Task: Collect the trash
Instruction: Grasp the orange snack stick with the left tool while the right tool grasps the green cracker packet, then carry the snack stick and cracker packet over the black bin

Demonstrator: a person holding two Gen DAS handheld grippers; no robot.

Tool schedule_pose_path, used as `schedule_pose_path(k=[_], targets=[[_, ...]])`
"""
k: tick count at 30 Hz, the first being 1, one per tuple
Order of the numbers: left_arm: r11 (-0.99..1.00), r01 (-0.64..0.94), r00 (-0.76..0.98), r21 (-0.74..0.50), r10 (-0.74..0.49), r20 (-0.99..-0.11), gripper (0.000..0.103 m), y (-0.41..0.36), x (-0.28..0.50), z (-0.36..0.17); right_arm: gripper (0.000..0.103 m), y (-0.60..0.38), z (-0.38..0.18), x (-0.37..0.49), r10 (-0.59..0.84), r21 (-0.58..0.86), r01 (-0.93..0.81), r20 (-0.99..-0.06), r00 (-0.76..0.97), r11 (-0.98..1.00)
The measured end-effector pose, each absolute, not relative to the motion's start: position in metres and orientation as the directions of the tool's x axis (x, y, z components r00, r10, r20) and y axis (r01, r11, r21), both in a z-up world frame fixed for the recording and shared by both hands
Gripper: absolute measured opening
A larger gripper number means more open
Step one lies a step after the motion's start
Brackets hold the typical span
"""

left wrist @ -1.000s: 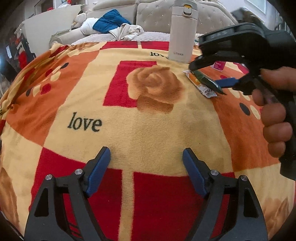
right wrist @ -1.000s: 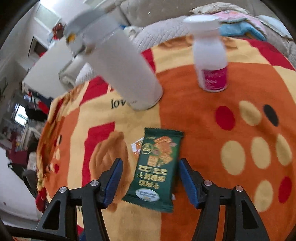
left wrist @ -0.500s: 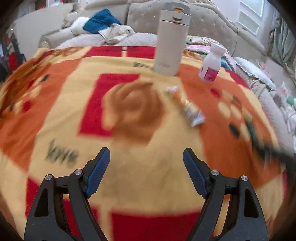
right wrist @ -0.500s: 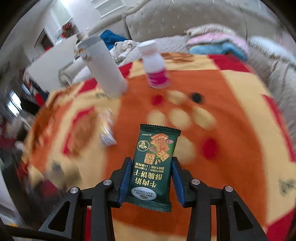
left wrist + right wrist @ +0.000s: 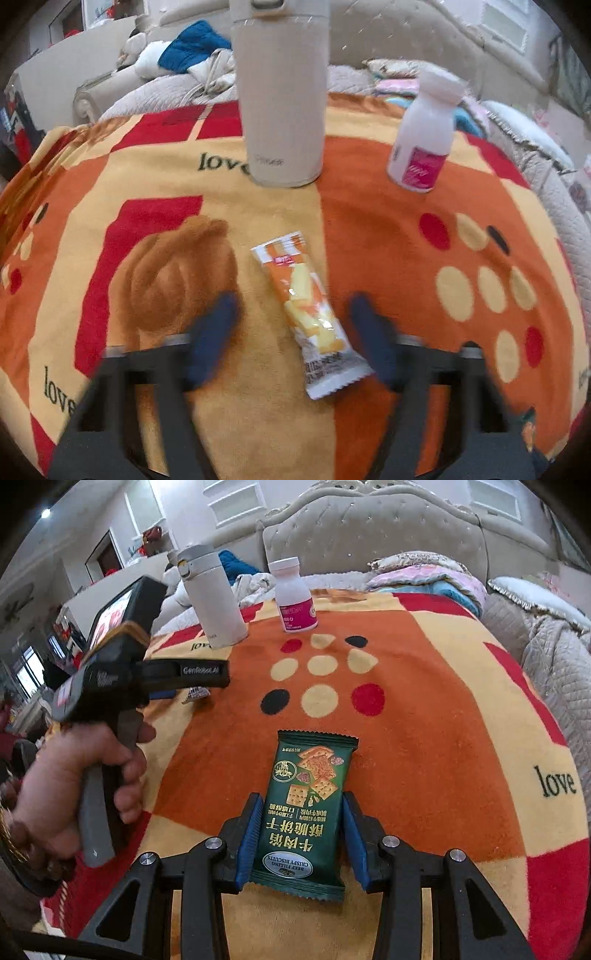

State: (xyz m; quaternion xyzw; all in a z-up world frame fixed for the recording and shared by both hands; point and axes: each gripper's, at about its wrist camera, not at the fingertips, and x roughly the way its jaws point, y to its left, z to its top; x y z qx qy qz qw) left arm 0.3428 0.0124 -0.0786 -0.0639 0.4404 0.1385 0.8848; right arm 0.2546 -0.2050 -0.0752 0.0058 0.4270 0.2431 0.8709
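though gripped, green biscuit packet (image 5: 308,808) uncrumpled

A thick fleece blanket (image 5: 424,686) in orange, cream and red, printed with roses, dots and the word "love", covers the foreground; behind it stands a grey button-tufted headboard (image 5: 373,535) with a carved crest; crumpled bedding lies along it, a blue garment (image 5: 192,48), pink and turquoise folded cloths (image 5: 428,579), and a grey quilted coverlet (image 5: 554,657) at the right; pale panelled walls (image 5: 229,502) rise beyond; a ceiling light (image 5: 45,513) glows at upper left.
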Motion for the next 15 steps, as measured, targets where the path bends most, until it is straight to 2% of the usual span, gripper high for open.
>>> schedule_pose_path(k=[1,3,10,15], targets=[[0.955,-0.298,0.569,0.014,0.19,-0.8,0.014,0.012,0.343,-0.078,0.041,-0.207,-0.075,0.256,0.442,0.237,-0.416,-0.736,0.513,0.878],[0.958,-0.287,0.567,-0.021,0.152,-0.81,0.012,0.017,0.34,-0.076,0.041,-0.211,-0.076,0.258,0.465,0.27,-0.412,-0.727,0.506,0.87],[0.968,-0.234,0.611,-0.091,0.073,-0.788,0.012,0.02,0.265,-0.059,0.041,-0.209,-0.075,0.257,0.456,0.26,-0.409,-0.729,0.51,0.875],[0.991,-0.119,0.65,-0.065,0.028,-0.76,0.012,0.0,0.189,-0.042,0.041,-0.199,-0.067,0.239,0.309,0.121,-0.356,-0.784,0.539,0.927]])
